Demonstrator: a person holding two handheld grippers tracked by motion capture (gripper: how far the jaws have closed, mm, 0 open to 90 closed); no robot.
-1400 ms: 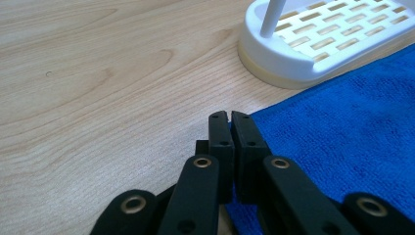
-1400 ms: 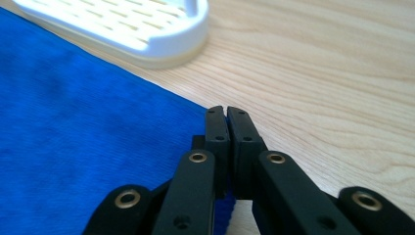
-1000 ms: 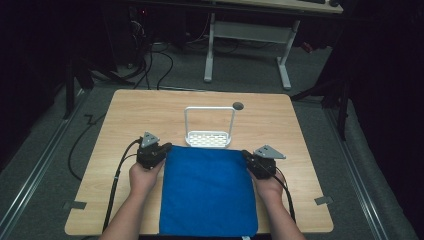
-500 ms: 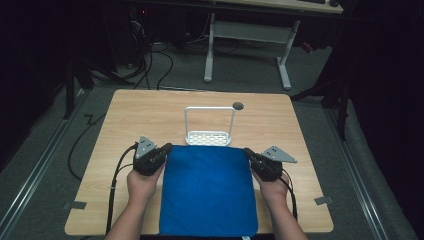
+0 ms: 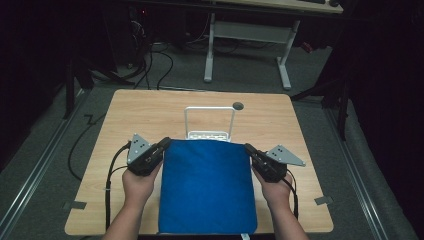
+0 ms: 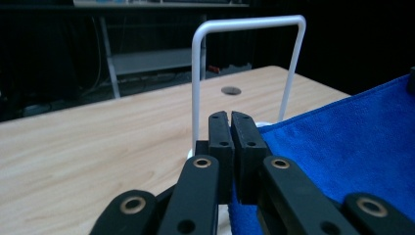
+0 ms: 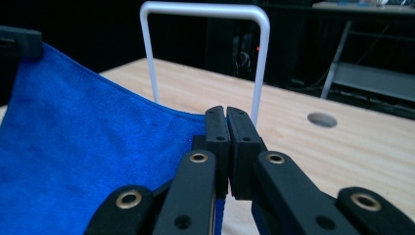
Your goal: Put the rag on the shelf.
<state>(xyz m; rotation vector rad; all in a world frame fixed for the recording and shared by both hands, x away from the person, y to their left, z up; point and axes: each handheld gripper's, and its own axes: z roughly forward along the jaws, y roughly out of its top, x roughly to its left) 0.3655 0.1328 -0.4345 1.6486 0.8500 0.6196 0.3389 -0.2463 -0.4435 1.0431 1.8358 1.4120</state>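
The table [image 5: 150, 107] is a pale wooden square, and most of its near half is covered by a blue cloth [image 5: 207, 185], held taut by its two far corners and running back over the table's near edge toward the person. Just beyond the cloth's far edge, centred between the hands, stands a white wire rack [image 5: 209, 122], an upright hoop on a small perforated base; the cloth's far edge lies right against that base, touching or overlapping it, I cannot tell which. That is what matters for any next move: the rack sits straight ahead of both tongs, about equally near each, with the cloth's long axis pointing at it. The left tongs [image 5: 164, 145] are pressed together on the far left corner, the right tongs [image 5: 248, 149] on the far right corner. The cloth looks soft and nappy, like a microfibre towel, flat and unwrinkled.
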